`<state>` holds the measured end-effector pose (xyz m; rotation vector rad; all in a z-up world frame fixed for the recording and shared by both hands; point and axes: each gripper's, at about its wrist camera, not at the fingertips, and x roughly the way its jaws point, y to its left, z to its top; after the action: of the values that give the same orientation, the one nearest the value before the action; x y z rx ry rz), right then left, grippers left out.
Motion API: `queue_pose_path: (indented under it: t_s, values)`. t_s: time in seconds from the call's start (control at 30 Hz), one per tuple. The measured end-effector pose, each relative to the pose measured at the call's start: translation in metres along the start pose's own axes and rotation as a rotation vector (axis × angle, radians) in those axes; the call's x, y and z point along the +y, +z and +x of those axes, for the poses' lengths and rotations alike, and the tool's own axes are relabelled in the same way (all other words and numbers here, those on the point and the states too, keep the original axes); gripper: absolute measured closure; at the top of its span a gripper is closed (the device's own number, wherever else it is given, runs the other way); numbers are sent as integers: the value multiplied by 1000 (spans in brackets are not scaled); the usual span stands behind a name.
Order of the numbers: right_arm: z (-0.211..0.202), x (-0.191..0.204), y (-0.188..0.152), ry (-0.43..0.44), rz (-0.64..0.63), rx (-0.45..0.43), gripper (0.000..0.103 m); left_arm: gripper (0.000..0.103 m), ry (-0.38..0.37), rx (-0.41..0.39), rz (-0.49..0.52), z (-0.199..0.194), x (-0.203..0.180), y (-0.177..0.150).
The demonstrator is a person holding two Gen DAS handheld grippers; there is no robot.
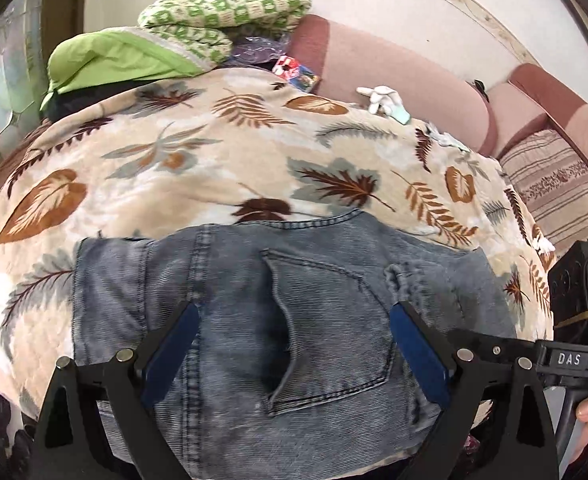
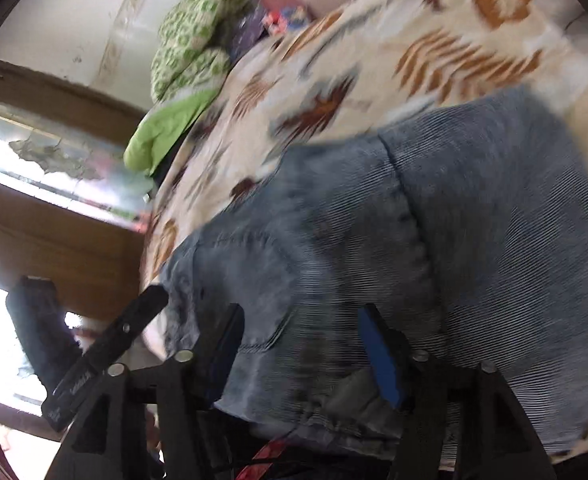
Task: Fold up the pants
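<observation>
Faded blue jeans [image 1: 294,320] lie folded into a compact stack on a leaf-patterned blanket [image 1: 198,168], a back pocket facing up. My left gripper [image 1: 295,308] hovers just over them, its blue-padded fingers [image 1: 174,348] spread wide with nothing pinched. The right wrist view is blurred. It shows the same jeans [image 2: 433,240] below my right gripper [image 2: 301,314], whose blue pads [image 2: 379,352] stand apart over the denim near its front edge and do not press on it.
Behind the jeans a green patterned quilt [image 1: 222,4] and a lime pillow [image 1: 110,60] are piled at the back left. Pink cushions [image 1: 405,76] line the wall, with a small white object [image 1: 381,98] in front. The other gripper's body [image 1: 577,300] is at the right edge.
</observation>
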<state>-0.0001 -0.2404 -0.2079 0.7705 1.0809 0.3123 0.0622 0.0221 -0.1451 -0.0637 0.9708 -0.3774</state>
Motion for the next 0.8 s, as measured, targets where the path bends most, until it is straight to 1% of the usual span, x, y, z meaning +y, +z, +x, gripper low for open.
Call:
queue_pose_path:
  t_s: [0.07, 0.13, 0.17, 0.27, 0.33, 0.37, 0.43, 0.47, 0.5, 0.57, 0.63, 0.7, 0.8]
  values:
    - [0, 2, -5, 18, -22, 6, 39, 6, -3, 1, -5, -1, 5, -2]
    - [-15, 2, -6, 42, -59, -37, 39, 6, -14, 3, 0, 0, 3, -4]
    - [-26, -1, -6, 62, -60, -72, 39, 6, -25, 7, 10, 2, -1, -5]
    - [-67, -26, 3, 116, 0, -201, 39, 6, -64, 25, 60, 8, -23, -11]
    - [-86, -48, 5, 128, 53, -242, 39, 6, -88, 41, 114, 14, -44, -17]
    - [-93, -60, 4, 131, 81, -248, 39, 6, -96, 49, 148, 18, -56, -20]
    - [-94, -88, 0, 172, 153, -230, 38, 6, -98, 61, 216, 30, -78, -28]
    - [-90, -102, -2, 202, 194, -205, 38, 6, -85, 79, 244, 38, -87, -33]
    - [-83, -116, -6, 213, 239, -174, 38, 6, -67, 105, 267, 47, -94, -38]
    - [-73, -137, -10, 176, 299, -142, 40, 6, -30, 152, 310, 65, -105, -48]
    - [-77, -140, -12, 206, 284, -150, 40, 6, 13, 160, 341, 73, -109, -54]
    - [-81, -138, -3, 198, 272, -138, 39, 6, 10, 157, 341, 71, -109, -52]
    - [-89, -127, 14, 214, 231, -174, 39, 6, 25, 146, 317, 64, -103, -43]
